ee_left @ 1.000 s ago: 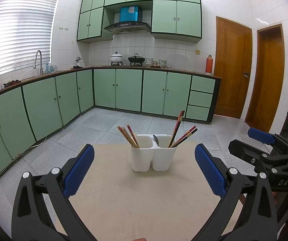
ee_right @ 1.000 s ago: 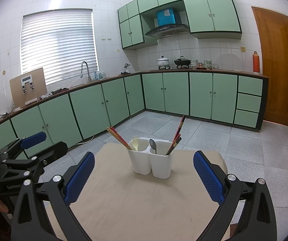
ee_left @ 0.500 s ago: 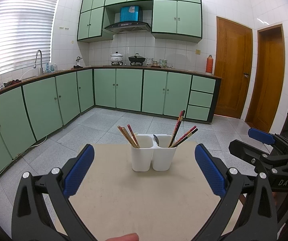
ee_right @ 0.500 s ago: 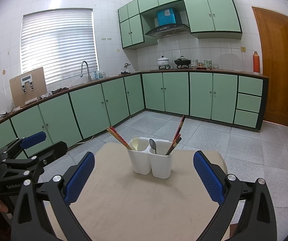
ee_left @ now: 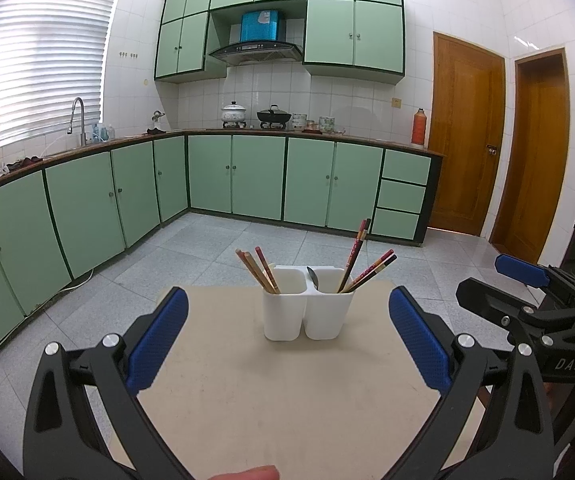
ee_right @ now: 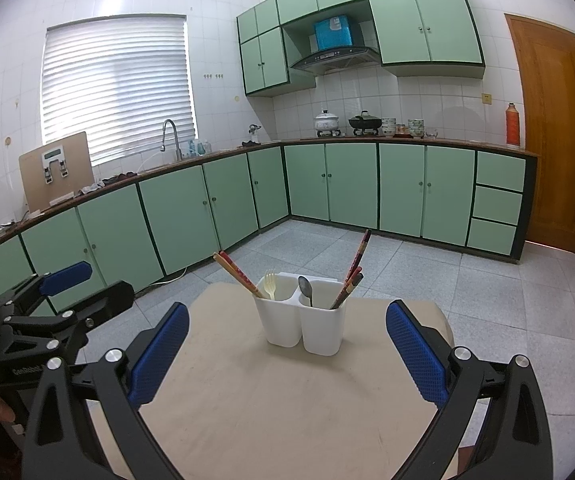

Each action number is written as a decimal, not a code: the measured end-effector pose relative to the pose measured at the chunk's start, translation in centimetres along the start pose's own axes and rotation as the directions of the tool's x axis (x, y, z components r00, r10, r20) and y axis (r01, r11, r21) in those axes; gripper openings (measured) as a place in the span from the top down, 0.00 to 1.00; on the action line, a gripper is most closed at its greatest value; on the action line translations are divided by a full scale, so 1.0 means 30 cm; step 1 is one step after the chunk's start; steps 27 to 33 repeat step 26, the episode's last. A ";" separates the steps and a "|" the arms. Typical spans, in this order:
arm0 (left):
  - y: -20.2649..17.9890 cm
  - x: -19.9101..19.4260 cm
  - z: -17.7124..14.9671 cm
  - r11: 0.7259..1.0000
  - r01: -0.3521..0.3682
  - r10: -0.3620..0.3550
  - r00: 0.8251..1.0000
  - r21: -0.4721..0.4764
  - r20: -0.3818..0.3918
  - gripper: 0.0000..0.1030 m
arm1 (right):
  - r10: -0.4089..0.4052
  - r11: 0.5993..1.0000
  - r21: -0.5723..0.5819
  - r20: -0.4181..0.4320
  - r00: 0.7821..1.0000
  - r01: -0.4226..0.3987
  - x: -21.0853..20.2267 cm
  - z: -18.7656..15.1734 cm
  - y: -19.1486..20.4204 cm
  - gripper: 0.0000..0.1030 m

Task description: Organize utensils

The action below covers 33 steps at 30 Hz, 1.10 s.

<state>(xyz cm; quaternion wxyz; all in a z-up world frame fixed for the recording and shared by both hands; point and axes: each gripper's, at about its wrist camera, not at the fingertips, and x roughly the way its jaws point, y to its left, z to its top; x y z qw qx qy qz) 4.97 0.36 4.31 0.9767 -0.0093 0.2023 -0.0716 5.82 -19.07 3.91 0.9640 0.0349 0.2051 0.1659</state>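
Note:
A white two-cup utensil holder (ee_left: 307, 306) (ee_right: 301, 316) stands at the far end of a beige table (ee_left: 287, 392) (ee_right: 271, 400). Its left cup holds several red-brown chopsticks (ee_left: 257, 270) (ee_right: 237, 274) and a pale plastic fork (ee_right: 270, 284). Its right cup holds a metal spoon (ee_left: 313, 278) (ee_right: 306, 290) and several dark red chopsticks (ee_left: 361, 262) (ee_right: 353, 272). My left gripper (ee_left: 287, 340) is open and empty, well short of the holder. My right gripper (ee_right: 287, 344) is open and empty too, beside the left one (ee_right: 67, 284); it shows in the left wrist view (ee_left: 521, 276).
The table is small, with grey tiled floor (ee_left: 207, 248) past its far and side edges. Green cabinets (ee_left: 255, 180) line the walls behind. Two wooden doors (ee_left: 467, 136) are at the right. A fingertip (ee_left: 247, 472) shows at the bottom of the left wrist view.
None, apart from a fingertip creeping into the bottom edge of the left wrist view.

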 end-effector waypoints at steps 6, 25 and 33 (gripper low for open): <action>0.007 0.004 -0.007 1.000 -0.005 0.005 1.000 -0.006 -0.005 0.05 | -0.001 1.000 -0.005 -0.007 1.000 0.001 0.011 -0.008 -0.007 0.06; -0.008 0.022 -0.013 1.000 -0.011 0.011 1.000 -0.020 -0.020 0.05 | -0.005 1.000 -0.003 -0.016 1.000 0.004 0.011 -0.011 -0.026 0.06; -0.008 0.023 -0.012 1.000 -0.012 0.011 1.000 -0.020 -0.020 0.05 | -0.004 1.000 -0.004 -0.016 1.000 0.004 0.010 -0.012 -0.027 0.06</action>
